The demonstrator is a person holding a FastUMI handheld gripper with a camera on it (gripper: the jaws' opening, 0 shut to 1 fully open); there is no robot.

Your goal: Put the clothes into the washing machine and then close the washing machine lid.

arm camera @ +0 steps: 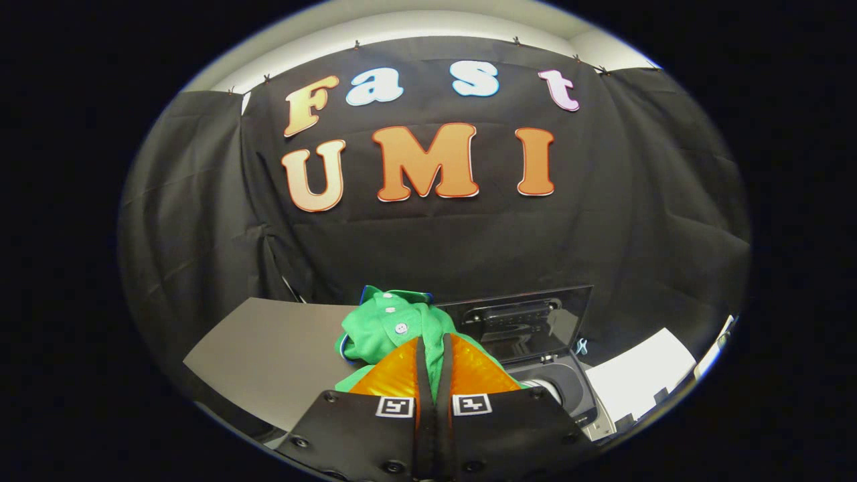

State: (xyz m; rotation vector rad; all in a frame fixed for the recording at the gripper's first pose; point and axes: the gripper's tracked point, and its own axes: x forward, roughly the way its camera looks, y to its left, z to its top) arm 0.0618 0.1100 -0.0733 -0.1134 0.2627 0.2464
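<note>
Clothes here means one green garment (395, 328) — a polo-type shirt with a white button and a blue-edged collar — bunched up just ahead of the fingers (400, 368). The gripper (434, 375) has its fingers drawn nearly together, with a strip of the green cloth showing in the narrow slit between them, so they appear to be pinching a fold of the shirt. The rest of it billows up and beyond the tips, above the grey worktop (268, 348), near that worktop's far right corner.

Beside it, on the right, stands the washing machine (569, 391) with its dark lid (529, 321) raised upright at the back and the round drum mouth open just below.

By my judgement the shirt is light, soft and limp: it will sag, swing and trail from whatever point is held, and a thin pinch of smooth knit may slip. A thick gather — collar or placket, where the cloth is doubled — should give the surest hold. Loose hems could catch on the drum's rim.
</note>
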